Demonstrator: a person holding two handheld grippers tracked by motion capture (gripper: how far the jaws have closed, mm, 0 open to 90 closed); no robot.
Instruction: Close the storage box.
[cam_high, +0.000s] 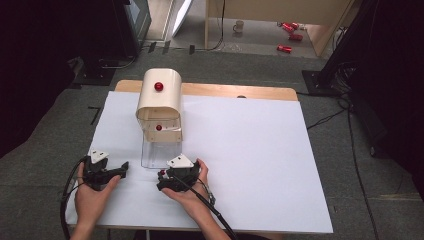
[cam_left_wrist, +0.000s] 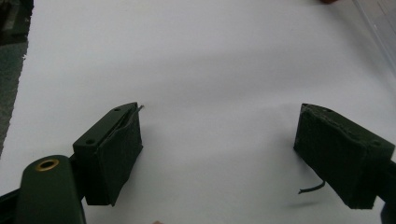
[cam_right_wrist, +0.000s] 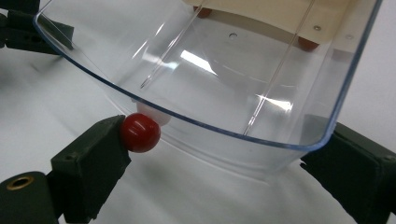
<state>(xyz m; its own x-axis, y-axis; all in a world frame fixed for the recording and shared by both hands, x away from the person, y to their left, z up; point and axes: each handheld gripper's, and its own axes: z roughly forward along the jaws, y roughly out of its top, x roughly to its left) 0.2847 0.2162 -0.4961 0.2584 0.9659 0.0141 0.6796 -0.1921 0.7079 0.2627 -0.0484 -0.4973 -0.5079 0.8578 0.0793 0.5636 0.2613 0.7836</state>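
I'm watching the right tongs sitting released, jaws spread wide, with one jaw touching the red knob on the clear lid of the cream bread box, which is standing at the far left of the white tabletop. The left tongs are resting released over bare tabletop, well apart from the box. I'm judging the risk here: the knob is sitting at the jaw's corner, not between the pads, so closing now could be glancing off it, nudging the lid or shoving the light box backward.
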